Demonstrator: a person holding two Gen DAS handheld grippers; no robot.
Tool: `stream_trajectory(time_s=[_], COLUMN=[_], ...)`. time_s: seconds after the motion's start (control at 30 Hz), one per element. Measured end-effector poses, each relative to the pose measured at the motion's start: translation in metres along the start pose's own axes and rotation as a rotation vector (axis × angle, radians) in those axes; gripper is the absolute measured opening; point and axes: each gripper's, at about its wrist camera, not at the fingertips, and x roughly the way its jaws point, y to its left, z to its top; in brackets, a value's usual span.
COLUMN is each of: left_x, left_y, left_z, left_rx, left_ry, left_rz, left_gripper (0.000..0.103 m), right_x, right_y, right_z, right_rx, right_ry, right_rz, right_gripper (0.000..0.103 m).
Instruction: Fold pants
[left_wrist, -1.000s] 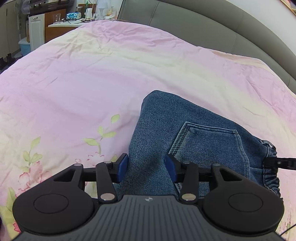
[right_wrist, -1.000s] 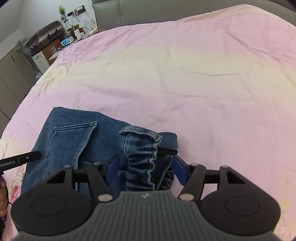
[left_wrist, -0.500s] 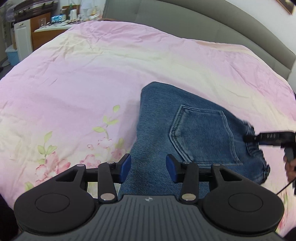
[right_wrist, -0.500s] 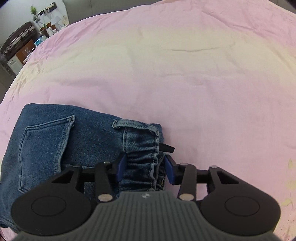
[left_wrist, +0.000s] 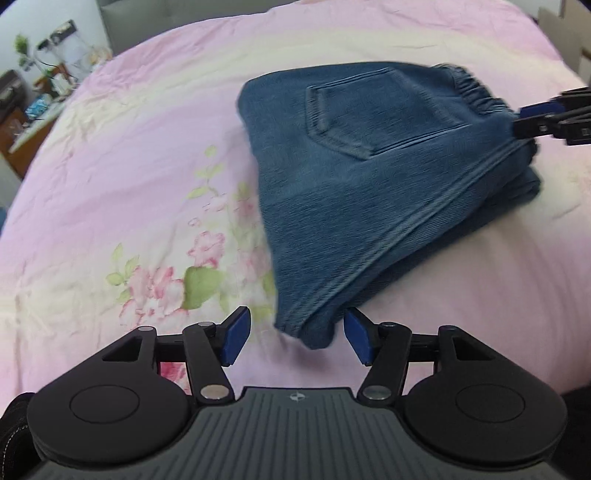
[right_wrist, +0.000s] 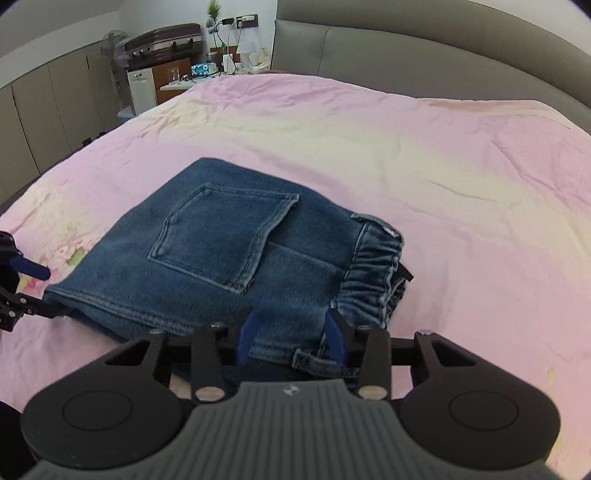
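Observation:
The blue denim pants (left_wrist: 369, 177) lie folded into a compact stack on the pink bedspread, back pocket up. They also show in the right wrist view (right_wrist: 229, 254). My left gripper (left_wrist: 293, 338) is open, its blue pads on either side of the stack's near corner without pinching it. My right gripper (right_wrist: 291, 338) is open, its pads straddling the near edge by the elastic waistband (right_wrist: 376, 269). The right gripper shows in the left wrist view (left_wrist: 546, 118) at the waistband end. The left gripper shows in the right wrist view (right_wrist: 22, 291) at the far-left corner.
The pink floral bedspread (right_wrist: 443, 155) covers the bed all around. A grey padded headboard (right_wrist: 406, 48) runs along the back. A bedside table with small items and cabinets (right_wrist: 177, 81) stands at the back left.
Both grippers have pulled back off the pants toward the stack's edges. The left gripper has opened wider. The pants now lie flat as a folded stack.

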Motion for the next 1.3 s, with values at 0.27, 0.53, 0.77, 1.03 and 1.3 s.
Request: stream_trajectory(time_s=[0.27,0.53,0.77,1.03,1.3], left_x=[-0.004,0.034,0.001,-0.048,0.003], left_y=[-0.001,-0.005,-0.007,-0.010,-0.012], left_z=[-0.004,-0.014,0.002,0.033,0.059], left_rx=[-0.028,-0.045,-0.022,-0.100,-0.305], left_ry=[-0.062,0.056,0.076,-0.090,-0.139], left_rz=[0.044,0.079,0.090,0.005,-0.004], left_gripper=[0.026,0.025,0.031,0.032,0.032], right_x=[-0.002,0.019,0.010,-0.023,0.009], right_y=[-0.012,-0.022,-0.028,-0.027,-0.006], right_z=[-0.015,-0.039,-0.032,-0.023,-0.021], right_rx=[-0.012,0.013,-0.002,0.009,0.035], right_ry=[0.029,0.100,0.117,-0.040,-0.060], right_rz=[-0.032,0.024,0.021,0.031,-0.036], right_gripper=[0.033,0.031,0.031,0.032,0.032])
